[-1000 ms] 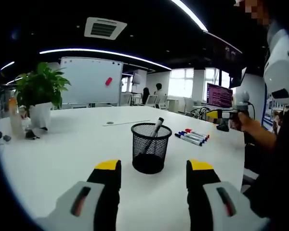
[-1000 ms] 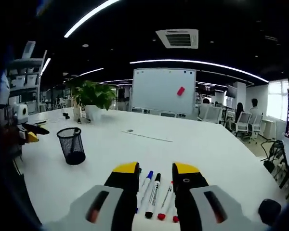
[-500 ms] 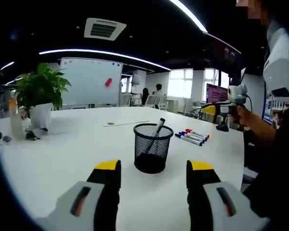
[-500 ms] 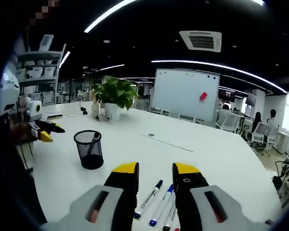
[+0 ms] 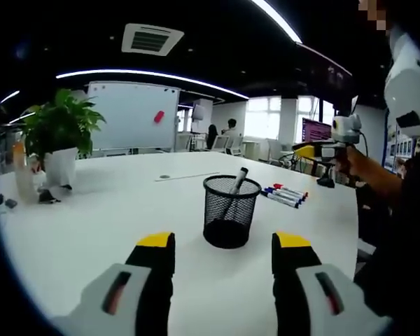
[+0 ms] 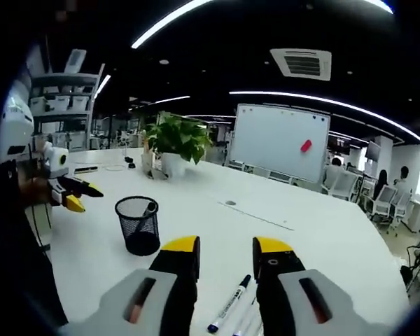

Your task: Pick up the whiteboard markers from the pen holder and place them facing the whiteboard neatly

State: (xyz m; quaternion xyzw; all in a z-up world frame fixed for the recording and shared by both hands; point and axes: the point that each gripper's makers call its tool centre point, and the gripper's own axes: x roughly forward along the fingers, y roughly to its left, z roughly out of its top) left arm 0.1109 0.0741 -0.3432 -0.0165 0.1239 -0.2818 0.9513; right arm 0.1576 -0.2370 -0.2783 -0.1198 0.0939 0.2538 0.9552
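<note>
one marker (image 5: pixel 236 183) upright in pen holder (image 5: pixel 230 220)

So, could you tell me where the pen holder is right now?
In the left gripper view the pen holder stands on the white table, ahead of the open left gripper, with laid-out markers beyond it.

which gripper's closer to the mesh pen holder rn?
Left. The left gripper faces the mesh pen holder just ahead of its open jaws. The right gripper is off beside it, over the laid-out markers.
</note>
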